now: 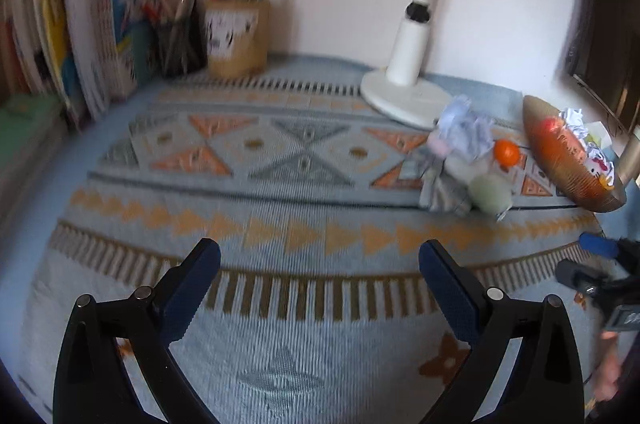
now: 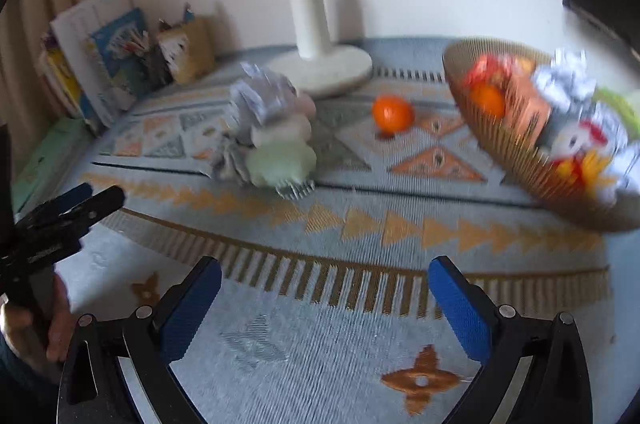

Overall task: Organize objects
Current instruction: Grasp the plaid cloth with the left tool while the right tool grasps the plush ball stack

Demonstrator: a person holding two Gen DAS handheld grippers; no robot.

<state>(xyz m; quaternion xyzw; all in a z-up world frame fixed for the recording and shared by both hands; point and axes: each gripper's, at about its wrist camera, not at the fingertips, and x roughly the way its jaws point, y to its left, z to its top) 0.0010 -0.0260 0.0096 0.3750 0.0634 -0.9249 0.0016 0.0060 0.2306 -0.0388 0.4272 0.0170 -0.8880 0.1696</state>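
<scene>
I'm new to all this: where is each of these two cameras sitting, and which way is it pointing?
Left wrist view: rides on the left tongs, facing across the patterned cloth to the books and pen cup; its open blue-padded fingers show, and the right tongs at the right edge.
Right wrist view: rides on the right tongs, facing the basket and loose orange; its open fingers show, plus the left tongs.
Shared: lamp, orange, basket, cloth.
</scene>
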